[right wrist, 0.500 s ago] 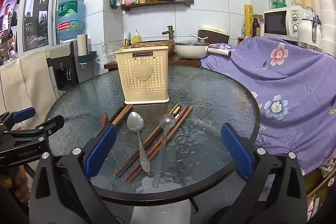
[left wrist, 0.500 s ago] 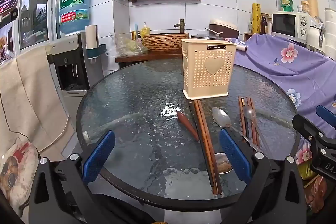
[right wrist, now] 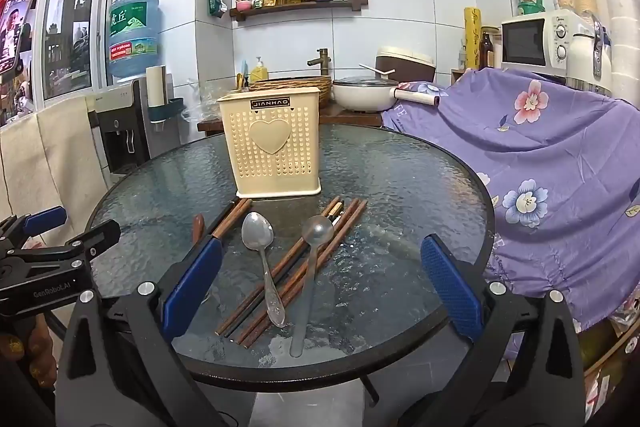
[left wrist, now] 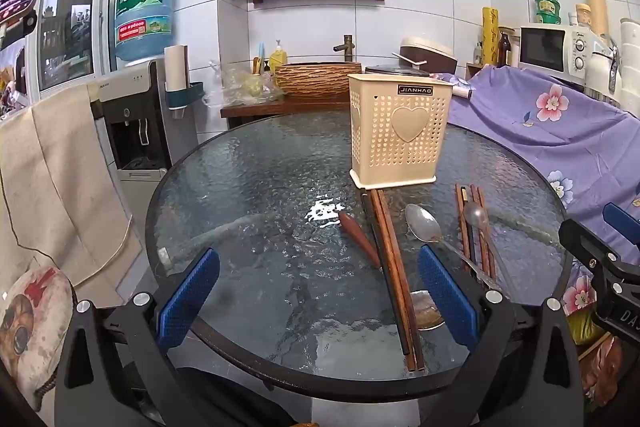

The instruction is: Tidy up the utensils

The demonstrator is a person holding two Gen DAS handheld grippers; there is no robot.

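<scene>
A cream perforated utensil holder [left wrist: 400,135] [right wrist: 274,143] stands upright on the round glass table [left wrist: 256,195] [right wrist: 408,187]. In front of it lie brown chopsticks [left wrist: 394,267] [right wrist: 304,271], a metal spoon [left wrist: 424,225] [right wrist: 260,247], a grey ladle-like spoon [left wrist: 476,217] [right wrist: 314,247] and a wooden-handled spoon [left wrist: 358,237] [right wrist: 198,227]. My left gripper [left wrist: 318,301] is open and empty over the near table edge. My right gripper [right wrist: 320,291] is open and empty above the chopsticks and spoons.
A purple floral cloth [right wrist: 540,163] covers furniture right of the table. A water dispenser [left wrist: 132,115] and a beige towel [left wrist: 52,187] stand at the left. A counter with a basin [left wrist: 318,79] and a pot [right wrist: 364,95] lies behind.
</scene>
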